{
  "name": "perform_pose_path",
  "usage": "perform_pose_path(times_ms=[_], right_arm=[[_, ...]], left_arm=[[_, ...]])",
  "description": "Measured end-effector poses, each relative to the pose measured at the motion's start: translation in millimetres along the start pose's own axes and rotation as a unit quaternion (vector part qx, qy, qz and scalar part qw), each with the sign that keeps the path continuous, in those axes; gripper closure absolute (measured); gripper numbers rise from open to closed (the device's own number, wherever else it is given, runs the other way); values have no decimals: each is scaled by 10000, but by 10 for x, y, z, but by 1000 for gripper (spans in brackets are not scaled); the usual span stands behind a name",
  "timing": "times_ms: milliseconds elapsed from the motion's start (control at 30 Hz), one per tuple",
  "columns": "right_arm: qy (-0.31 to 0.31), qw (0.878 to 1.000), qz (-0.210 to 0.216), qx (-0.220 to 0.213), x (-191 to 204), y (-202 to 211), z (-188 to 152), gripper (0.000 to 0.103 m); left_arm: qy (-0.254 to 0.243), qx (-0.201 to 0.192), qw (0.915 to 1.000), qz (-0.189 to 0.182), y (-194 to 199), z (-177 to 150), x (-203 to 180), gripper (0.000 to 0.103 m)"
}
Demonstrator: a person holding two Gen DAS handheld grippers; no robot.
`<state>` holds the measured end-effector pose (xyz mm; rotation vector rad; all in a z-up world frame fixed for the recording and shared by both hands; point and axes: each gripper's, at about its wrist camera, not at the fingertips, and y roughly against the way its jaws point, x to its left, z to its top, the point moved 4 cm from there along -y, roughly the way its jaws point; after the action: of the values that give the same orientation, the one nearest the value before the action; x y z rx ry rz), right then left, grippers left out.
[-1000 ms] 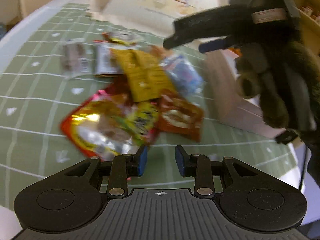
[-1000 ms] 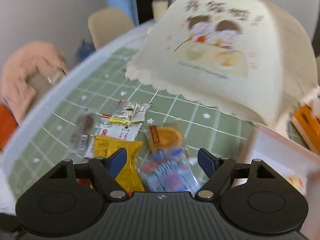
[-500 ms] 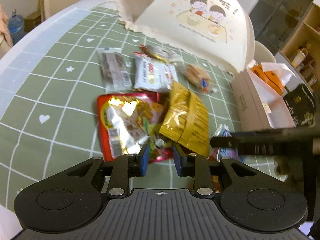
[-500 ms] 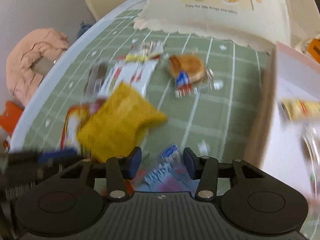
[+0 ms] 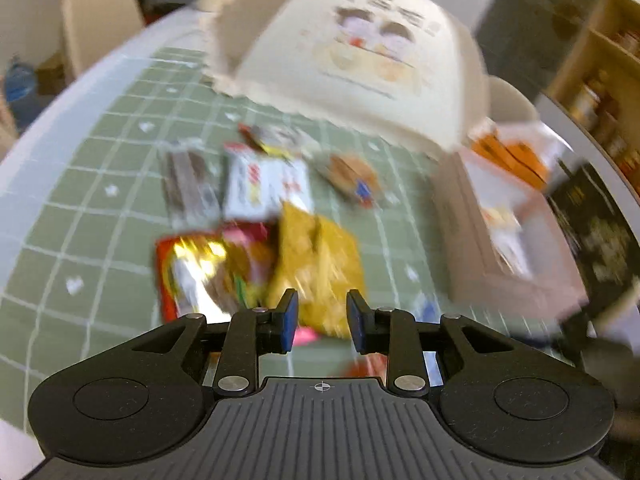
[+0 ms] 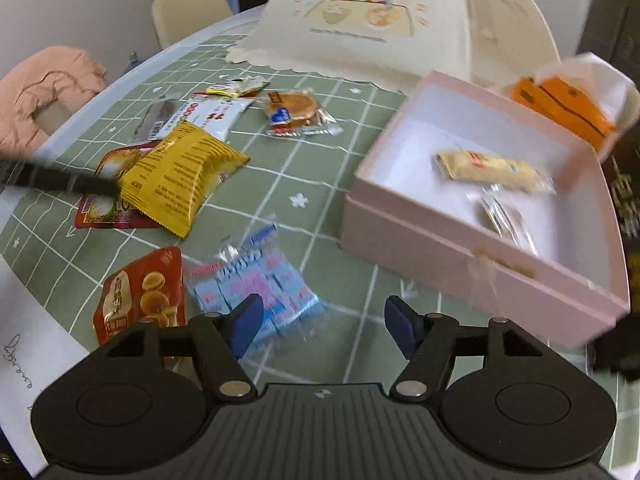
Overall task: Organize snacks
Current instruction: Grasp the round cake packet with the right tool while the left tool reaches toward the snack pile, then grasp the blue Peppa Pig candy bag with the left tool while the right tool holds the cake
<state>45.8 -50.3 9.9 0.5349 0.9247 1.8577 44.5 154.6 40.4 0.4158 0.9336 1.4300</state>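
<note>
Left tool [image 5: 320, 316] pressed nearly together, pinching the near edge of 1 yellow snack bag [image 6: 180, 176]. Bag on the green checked table [image 6: 280, 184], left of centre in the right wrist view, propped over 1 red foil packet [image 6: 100, 208]. Long axis of the bag slanting from near left to far right, crimped end toward the near side.

Right tool [image 6: 320, 320] spread, jaws just now opening, nothing between them, only bare table in the gap. Just beside its left pad, 1 blue-and-pink candy pack [image 6: 256, 280], long axis slanting away toward the far left. Left of that, 1 red-orange cake pack [image 6: 140, 296], standing lengthwise, top end pointing away.

Farther back on the table: 1 round cake in clear wrap [image 6: 292, 114], 1 white-and-red packet [image 6: 216, 114], 1 brown bar [image 6: 156, 118], 1 small yellow-and-white sachet [image 6: 236, 86]. 8 loose snacks on the table in all.

To the right, 1 open pink box [image 6: 420, 240] with 2 snacks inside: 1 pale long bar [image 6: 492, 166], lying crosswise, and 1 clear-wrapped piece [image 6: 508, 220] nearer the front wall. Behind the box, orange cartons [image 6: 560, 104] in a white bag, count unclear. At the far end, 1 cream food cover [image 6: 380, 20].
</note>
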Motion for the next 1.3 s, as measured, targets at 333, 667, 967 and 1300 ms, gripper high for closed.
perform_pose_path(times_ms=[333, 667, 967, 1300], right_arm=[[181, 9953, 654, -698, 154, 310, 850, 16], [264, 9963, 341, 737, 364, -1417, 2002, 16], [283, 9932, 939, 623, 483, -860, 1730, 51], [119, 9985, 505, 173, 38, 215, 586, 51]], left_arm=[[-353, -134, 9990, 242, -40, 295, -47, 72], [-1247, 656, 9869, -791, 95, -354, -87, 72], [-1095, 1115, 9796, -1261, 103, -503, -162, 72], [-814, 1729, 9703, -1481, -261, -700, -601, 73]])
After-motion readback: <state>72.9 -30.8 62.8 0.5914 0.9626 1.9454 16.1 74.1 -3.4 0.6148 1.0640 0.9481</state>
